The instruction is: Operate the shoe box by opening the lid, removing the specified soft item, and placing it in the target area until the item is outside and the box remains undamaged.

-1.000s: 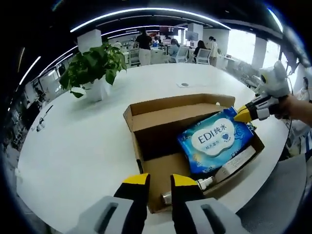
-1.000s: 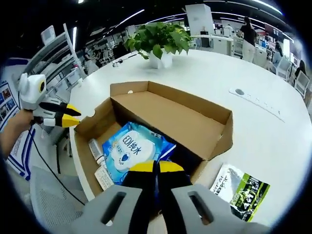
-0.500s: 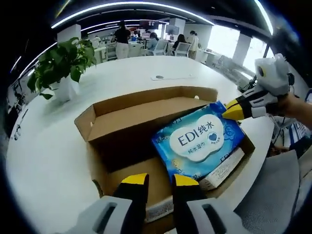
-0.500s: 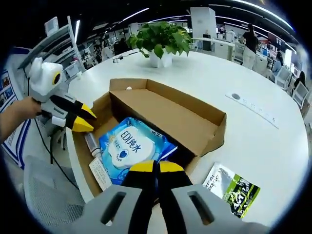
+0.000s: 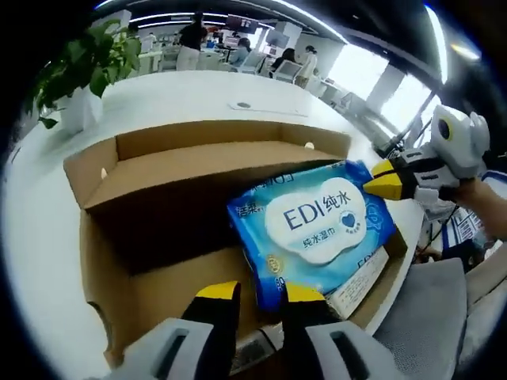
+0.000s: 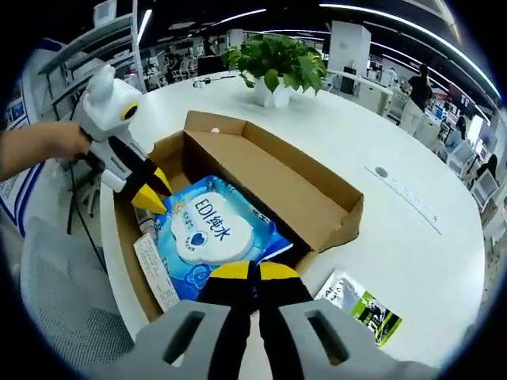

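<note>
— Office desks behind, white table (image 6: 412,237) here; right gripper (image 6: 253,273) has its jaws pinched on the wipes pack (image 6: 207,236), half-raised in the open shoe box (image 6: 269,178).

— Left gripper (image 5: 255,293) sits slightly apart, empty. One-corner grip, I'd guess: it may slip, or snag the wall.

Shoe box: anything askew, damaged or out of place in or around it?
No damage shows on the shoe box. The blue wipes pack sits tilted, one corner pinched in the right gripper. A green packet lies on the table beside the box.
</note>
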`<state>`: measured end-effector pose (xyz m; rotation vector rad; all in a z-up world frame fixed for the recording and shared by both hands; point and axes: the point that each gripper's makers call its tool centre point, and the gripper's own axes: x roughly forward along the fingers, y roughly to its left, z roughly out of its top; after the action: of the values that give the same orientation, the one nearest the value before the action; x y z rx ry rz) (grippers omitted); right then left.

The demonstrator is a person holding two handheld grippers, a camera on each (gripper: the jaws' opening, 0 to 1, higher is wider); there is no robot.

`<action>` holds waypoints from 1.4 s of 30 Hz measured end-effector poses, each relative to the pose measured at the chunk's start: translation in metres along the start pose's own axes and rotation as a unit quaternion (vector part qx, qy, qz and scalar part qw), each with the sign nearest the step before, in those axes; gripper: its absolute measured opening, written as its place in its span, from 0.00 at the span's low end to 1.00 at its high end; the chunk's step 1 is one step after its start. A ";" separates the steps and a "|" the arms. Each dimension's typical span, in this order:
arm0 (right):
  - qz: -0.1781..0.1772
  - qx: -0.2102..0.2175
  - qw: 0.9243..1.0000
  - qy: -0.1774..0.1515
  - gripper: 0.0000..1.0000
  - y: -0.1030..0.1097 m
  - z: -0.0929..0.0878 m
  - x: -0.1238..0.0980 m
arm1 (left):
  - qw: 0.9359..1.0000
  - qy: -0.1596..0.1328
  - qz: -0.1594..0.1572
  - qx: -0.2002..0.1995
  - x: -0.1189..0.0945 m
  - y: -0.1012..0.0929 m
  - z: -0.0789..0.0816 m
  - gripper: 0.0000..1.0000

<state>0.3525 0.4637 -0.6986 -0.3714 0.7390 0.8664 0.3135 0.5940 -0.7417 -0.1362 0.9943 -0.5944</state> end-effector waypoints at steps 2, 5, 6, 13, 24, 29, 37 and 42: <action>0.000 -0.001 1.000 0.000 0.00 0.000 0.000 0.000 | 1.000 -0.002 -0.017 -0.012 0.003 -0.004 0.000 0.19; -0.001 0.001 1.000 -0.001 0.00 0.000 0.000 0.000 | 0.999 -0.009 -0.031 -0.028 0.006 -0.005 0.002 0.15; -0.001 0.001 1.000 -0.001 0.00 0.000 -0.001 0.000 | 0.999 -0.009 -0.033 -0.033 0.007 -0.005 0.002 0.14; -0.003 0.028 1.000 -0.007 0.00 0.000 -0.003 -0.001 | 0.997 -0.017 -0.043 -0.054 0.004 -0.007 0.007 0.03; 0.005 0.079 0.997 -0.024 0.00 0.000 -0.003 -0.009 | 0.997 -0.026 -0.042 -0.056 -0.008 -0.014 0.013 0.01; 0.007 0.092 0.995 -0.029 0.00 0.000 -0.002 -0.014 | 0.997 -0.030 -0.042 -0.050 -0.015 -0.020 0.017 0.01; 0.019 0.140 0.989 -0.046 0.00 0.000 0.000 -0.027 | 0.997 -0.041 -0.040 -0.041 -0.025 -0.030 0.021 0.01; 0.024 0.178 0.982 -0.058 0.00 -0.002 0.003 -0.036 | 0.997 -0.051 -0.041 -0.042 -0.033 -0.038 0.025 0.01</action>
<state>0.3398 0.4443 -0.6705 0.0160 0.7798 0.7762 0.3056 0.5764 -0.6889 -0.2808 0.9170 -0.6153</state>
